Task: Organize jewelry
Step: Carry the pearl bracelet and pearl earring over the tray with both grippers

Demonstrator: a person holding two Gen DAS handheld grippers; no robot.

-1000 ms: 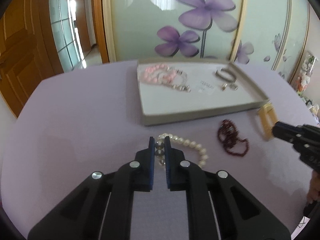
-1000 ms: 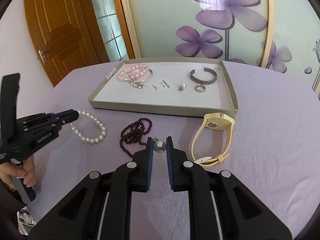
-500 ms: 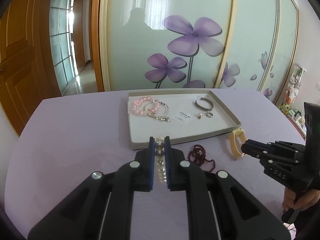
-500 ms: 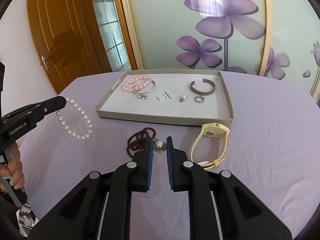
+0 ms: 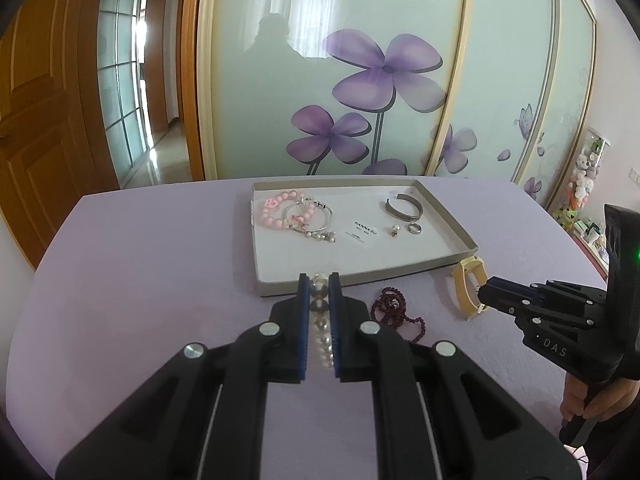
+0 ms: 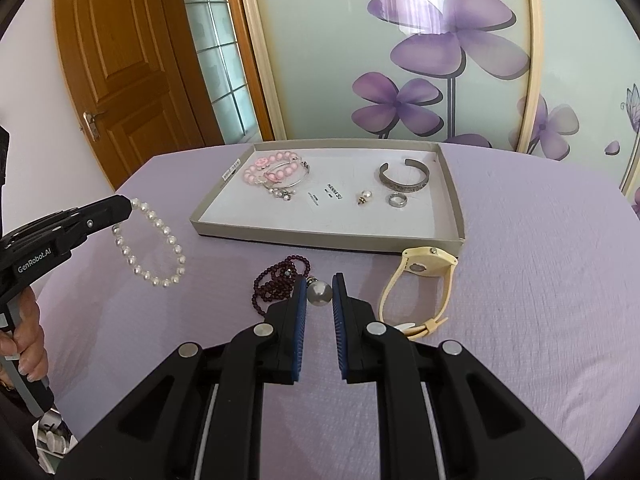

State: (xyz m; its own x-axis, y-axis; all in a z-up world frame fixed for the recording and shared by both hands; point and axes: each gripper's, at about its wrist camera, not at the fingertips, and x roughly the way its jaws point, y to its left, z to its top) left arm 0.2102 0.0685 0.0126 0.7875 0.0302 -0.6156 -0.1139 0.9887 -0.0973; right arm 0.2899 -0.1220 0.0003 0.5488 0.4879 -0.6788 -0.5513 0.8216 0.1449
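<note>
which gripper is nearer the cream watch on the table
Right. The right gripper, shut on a silver bead, sits just beside the cream watch. The left gripper hangs far across the table, shut on the pearl bracelet.

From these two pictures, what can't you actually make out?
- Card print in the tray: too small in both views.
- Pearl bracelet, left view: mostly hidden between the left gripper fingers; the right view shows the whole loop.
- Watch strap end, right view: hidden behind the right gripper, which pinches a silver bead.
- Dark beads: partly hidden by gripper fingers in both views.
- The person: only hands, cut off at the frame edges.
</note>
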